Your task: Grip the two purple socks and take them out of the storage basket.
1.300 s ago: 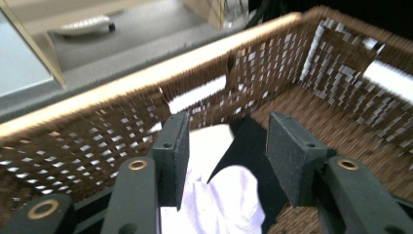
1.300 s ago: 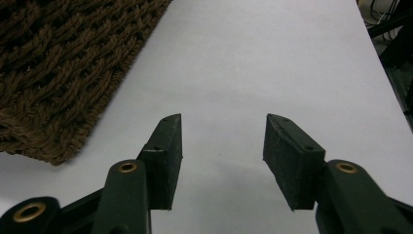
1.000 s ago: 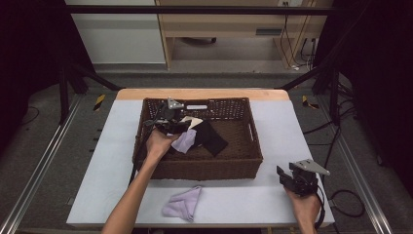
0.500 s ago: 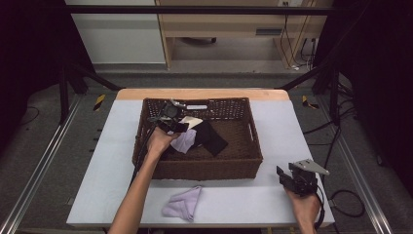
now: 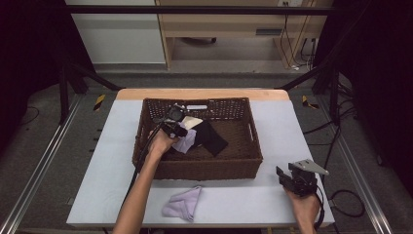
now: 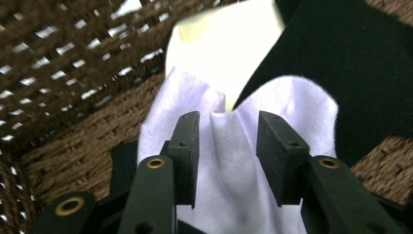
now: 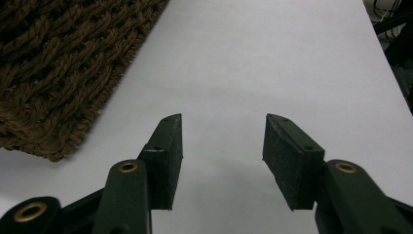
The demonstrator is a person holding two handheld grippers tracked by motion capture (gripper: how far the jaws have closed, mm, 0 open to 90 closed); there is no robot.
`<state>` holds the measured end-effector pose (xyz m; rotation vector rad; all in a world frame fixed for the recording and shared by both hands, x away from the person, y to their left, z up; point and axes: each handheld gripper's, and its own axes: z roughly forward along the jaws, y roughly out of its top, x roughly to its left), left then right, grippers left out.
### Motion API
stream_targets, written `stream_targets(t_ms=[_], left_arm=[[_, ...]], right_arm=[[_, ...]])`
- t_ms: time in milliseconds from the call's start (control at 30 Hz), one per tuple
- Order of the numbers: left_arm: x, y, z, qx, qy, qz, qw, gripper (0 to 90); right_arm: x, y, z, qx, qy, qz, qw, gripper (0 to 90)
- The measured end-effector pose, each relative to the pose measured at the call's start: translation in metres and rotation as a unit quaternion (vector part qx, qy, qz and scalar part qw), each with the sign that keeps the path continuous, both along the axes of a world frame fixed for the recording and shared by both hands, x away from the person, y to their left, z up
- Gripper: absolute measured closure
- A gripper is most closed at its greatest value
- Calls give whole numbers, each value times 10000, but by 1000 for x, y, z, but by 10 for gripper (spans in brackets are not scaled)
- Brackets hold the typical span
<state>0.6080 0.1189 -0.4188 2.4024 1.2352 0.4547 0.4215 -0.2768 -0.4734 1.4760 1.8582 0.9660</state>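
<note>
A brown wicker basket (image 5: 204, 168) stands mid-table and holds a lavender cloth (image 5: 185, 143), a black cloth (image 5: 212, 138) and a cream cloth (image 5: 193, 122). My left gripper (image 5: 183, 131) reaches down into the basket's left half. In the left gripper view its jaws (image 6: 228, 117) press on the lavender cloth (image 6: 234, 170), still apart, with a puckered fold of cloth between them. The cream cloth (image 6: 219, 53) and black cloth (image 6: 350, 63) lie just beyond. My right gripper (image 5: 282, 174) rests open over the bare table right of the basket, nothing between its fingers (image 7: 224, 119).
A second lavender cloth (image 5: 182, 204) lies crumpled on the white table (image 5: 97, 185) in front of the basket. The basket's corner (image 7: 58, 73) is left of the right gripper. Black frame posts and cables flank the table.
The left gripper has shifted slightly right and down onto the lavender cloth in the basket. The right gripper has stayed still.
</note>
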Motion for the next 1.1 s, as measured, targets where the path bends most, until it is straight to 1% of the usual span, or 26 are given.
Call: stream_targets(t_ms=[67,100,133,167,200,233,267,367,433,467,500,533,567,600,633,667,700,733,767,833,867,900,967,1033,1067,1100], left_arm=[[2,-1,-2,48,165,29,9998,663],[2,-1,-2,48,165,29,9998,682],[3,-1,-4,51,272,25,9996,709],[3,-1,-4,51,272,25,9996,732],[3,-1,-4,65,327,26,9994,773],[4,-1,-4,51,378,34,9993,817],[4,0,-4,-5,471,42,9989,844],[4,2,-3,-148,563,16,9983,861],[3,2,-2,-188,539,28,9984,863],[3,3,-1,-249,519,41,9983,864],[2,3,0,-303,478,26,9984,864],[0,3,3,-341,382,-25,9987,865],[-1,4,4,-398,328,-61,9987,867],[-4,5,9,-580,190,-104,9981,867],[-4,5,9,-580,190,-104,9981,868],[-8,7,14,-716,20,-147,9973,869],[-10,8,16,-734,-80,-174,9971,869],[-10,8,16,-734,-80,-174,9971,869],[-12,8,18,-742,-169,-206,9969,869],[-16,9,24,-859,-359,-308,9952,870],[-21,9,29,-935,-539,-384,9934,870],[-21,9,29,-935,-539,-384,9934,870],[-28,9,36,-1073,-753,-509,9901,870],[-34,11,42,-1147,-910,-558,9876,871],[-39,13,48,-1250,-1059,-604,9846,871],[-39,13,48,-1250,-1059,-604,9846,871]], right_arm=[[0,0,0,-6,-12,3,10000,494],[0,0,0,-6,-12,3,10000,494],[0,0,0,-3,-16,4,10000,494],[0,0,0,-3,-16,4,10000,494],[0,0,0,-3,-23,-3,10000,494],[0,0,0,-2,-20,0,10000,494],[0,0,0,-2,-11,-1,10000,495],[-1,0,0,-11,-8,9,10000,496],[-1,0,0,-12,-16,12,10000,497],[-1,-1,0,-15,-14,8,10000,497],[-1,-1,0,-15,-14,8,10000,497],[-1,-1,0,-13,-15,6,10000,497],[-1,-1,0,-2,-22,1,10000,498],[-1,-1,0,-2,-17,1,10000,499],[-1,-1,0,-9,-11,-4,10000,499],[-1,-1,0,-8,-8,-5,10000,499],[-1,-1,0,-23,-4,7,10000,500],[-1,-1,0,-23,-4,7,10000,500],[-1,-1,-1,-34,6,12,10000,502],[-1,-1,0,-30,-5,24,10000,504],[-1,-1,0,-39,-3,11,10000,505],[-1,-1,0,-39,-3,11,10000,505],[-1,-1,0,-22,-15,-3,10000,504],[-1,-1,0,-23,-17,-7,10000,504],[-1,-2,0,-9,-17,-15,10000,504],[-1,-2,0,-9,-17,-15,10000,504]])
